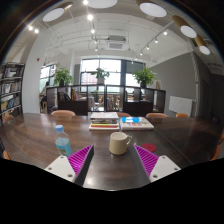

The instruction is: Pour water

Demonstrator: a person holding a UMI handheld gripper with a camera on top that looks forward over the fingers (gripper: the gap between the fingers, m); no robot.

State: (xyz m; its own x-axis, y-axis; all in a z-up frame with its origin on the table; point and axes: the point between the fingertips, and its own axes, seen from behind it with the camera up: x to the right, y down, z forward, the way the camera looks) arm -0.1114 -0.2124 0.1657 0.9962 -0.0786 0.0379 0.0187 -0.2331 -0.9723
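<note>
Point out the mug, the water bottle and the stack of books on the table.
mug (119,143): gripper view, on the middle of its side wall, just ahead of the open fingers.
water bottle (62,141): gripper view, on its clear body.
stack of books (104,121): gripper view, on the top cover.

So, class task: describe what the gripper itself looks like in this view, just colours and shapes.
The gripper shows as two fingers. Each has a white outer body and a magenta pad on its inner face, wedge-shaped with fine ridges. No cables, markings or sleeve are visible.
</note>
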